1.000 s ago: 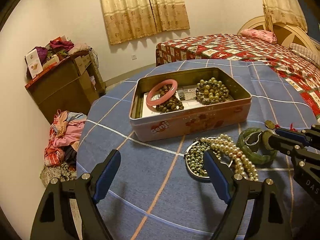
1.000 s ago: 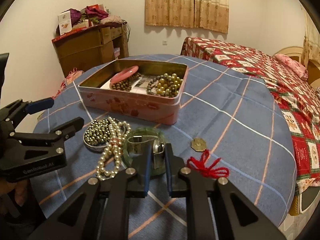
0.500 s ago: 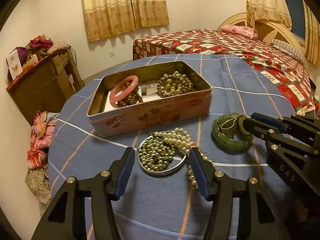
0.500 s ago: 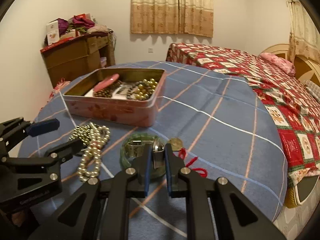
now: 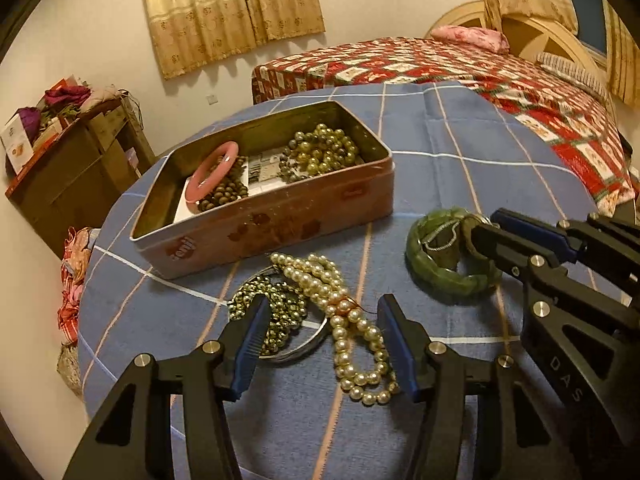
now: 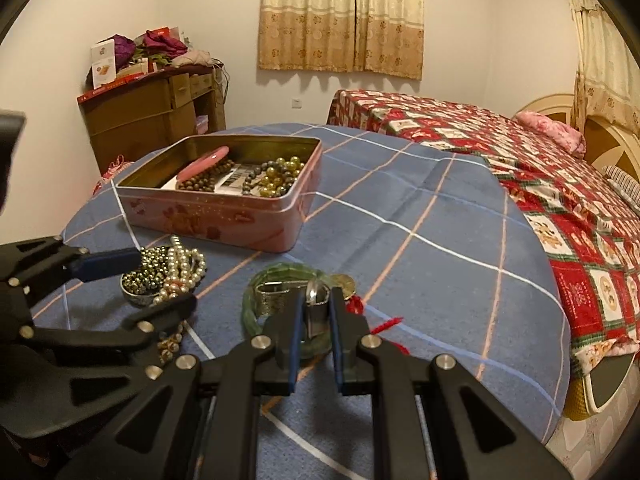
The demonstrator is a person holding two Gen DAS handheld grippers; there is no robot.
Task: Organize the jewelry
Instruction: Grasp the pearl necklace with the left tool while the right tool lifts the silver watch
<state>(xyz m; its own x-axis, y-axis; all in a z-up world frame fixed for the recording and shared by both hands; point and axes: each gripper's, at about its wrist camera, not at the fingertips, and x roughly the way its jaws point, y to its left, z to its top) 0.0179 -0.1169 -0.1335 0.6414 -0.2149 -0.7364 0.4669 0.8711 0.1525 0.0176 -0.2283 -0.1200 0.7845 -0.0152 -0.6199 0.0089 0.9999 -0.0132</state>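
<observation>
Evidently pearl strand (image 5: 340, 312): limp, slippery, best pinched at its bunched middle.
Left gripper (image 5: 324, 344): closing, strand bracketed, not yet touched.
Right gripper (image 6: 316, 312): clamped on green bangle (image 6: 260, 300).

My left gripper (image 5: 322, 346) and right gripper (image 6: 314, 330) are black frames with silver screws and blue pads (image 5: 250, 350); one reads "DAS".

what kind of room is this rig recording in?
Most likely a home bedroom. A bed with a red patterned cover and a pink pillow stands behind the table, a cluttered wooden dresser is against the wall, and curtains hang over the window.
</observation>
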